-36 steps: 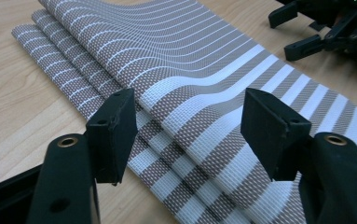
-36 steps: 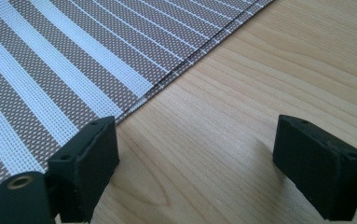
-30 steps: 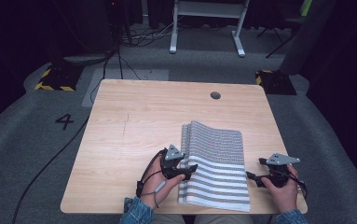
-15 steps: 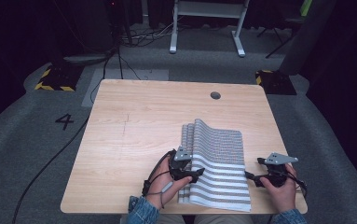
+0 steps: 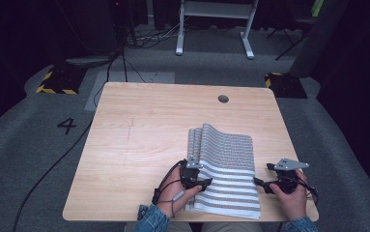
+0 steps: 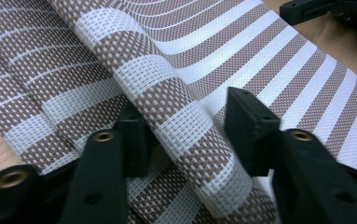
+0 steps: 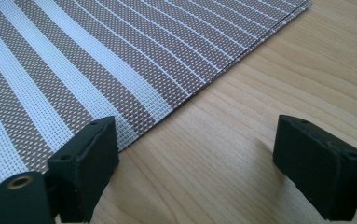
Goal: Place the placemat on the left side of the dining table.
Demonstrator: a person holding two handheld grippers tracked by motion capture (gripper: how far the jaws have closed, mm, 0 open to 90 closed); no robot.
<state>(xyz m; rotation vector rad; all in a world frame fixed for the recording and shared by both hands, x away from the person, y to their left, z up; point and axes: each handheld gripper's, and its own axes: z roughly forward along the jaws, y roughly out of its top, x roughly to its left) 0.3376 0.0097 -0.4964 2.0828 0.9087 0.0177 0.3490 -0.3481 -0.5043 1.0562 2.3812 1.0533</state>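
A brown and white striped woven placemat (image 5: 231, 164) lies on the near right of the wooden table (image 5: 149, 135). Its left edge is curled over into a raised fold (image 6: 176, 112). My left gripper (image 5: 205, 182) sits on that near left edge. In the left gripper view its jaws (image 6: 190, 130) straddle the fold; they have just been closing. One pad (image 6: 134, 140) is tucked against the fold's side, and a thin gap shows at the other. My right gripper (image 5: 260, 184) rests open on the table at the mat's right edge (image 7: 176, 107), nothing between its pads.
A round cable hole (image 5: 223, 98) is in the table's far side. The right gripper's black tip (image 6: 325, 9) shows beyond the mat in the left gripper view. A person's hands hold both grippers at the near table edge. Bare wood spreads left of the mat.
The left gripper has slid right onto the mat's left edge, and the edge has curled up more. Its jaws stand narrower around the fold. The right gripper has kept still.
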